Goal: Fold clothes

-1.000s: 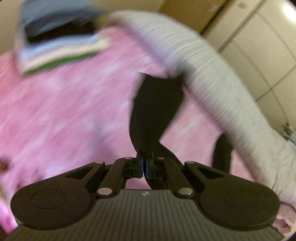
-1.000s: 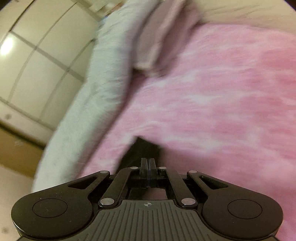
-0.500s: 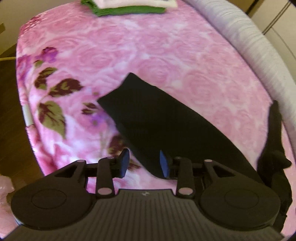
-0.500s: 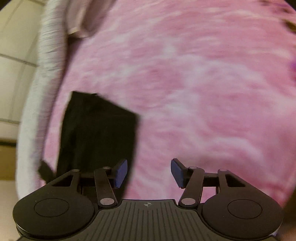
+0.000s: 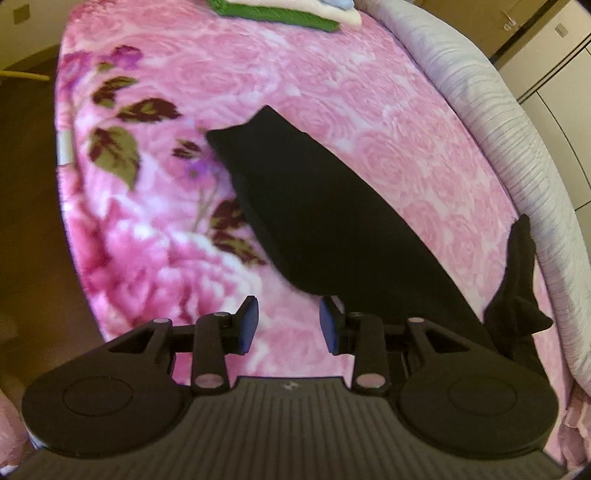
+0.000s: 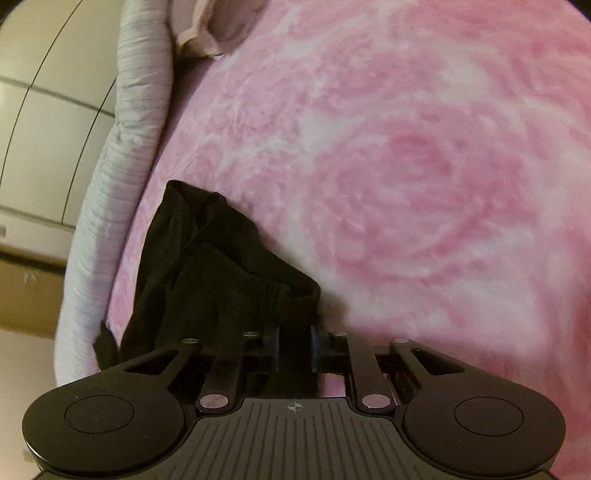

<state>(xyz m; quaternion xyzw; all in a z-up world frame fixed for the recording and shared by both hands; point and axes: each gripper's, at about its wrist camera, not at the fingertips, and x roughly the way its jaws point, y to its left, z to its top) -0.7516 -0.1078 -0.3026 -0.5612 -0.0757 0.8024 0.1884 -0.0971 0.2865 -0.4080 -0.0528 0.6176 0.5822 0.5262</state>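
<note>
A black garment (image 5: 314,218) lies stretched flat on the pink rose-patterned blanket (image 5: 369,110), running from the middle to the lower right, with a bunched end (image 5: 517,295) at the right. My left gripper (image 5: 289,323) is open and empty, just short of its near edge. In the right wrist view the garment's crumpled waistband end (image 6: 221,273) lies at the lower left. My right gripper (image 6: 294,349) has its jaws narrowed around the waistband edge, with a gap still showing between them.
A grey ribbed bolster (image 5: 517,122) borders the blanket's right side and shows in the right wrist view (image 6: 122,155) too. A stack of folded clothes (image 5: 288,11) sits at the far end. A pale pink garment (image 6: 218,26) lies near the bolster. The bed edge drops off at left.
Both grippers let go of the black garment, which now lies laid out on the blanket. The left stays open. The right moved onto the waistband end and narrowed its jaws.
</note>
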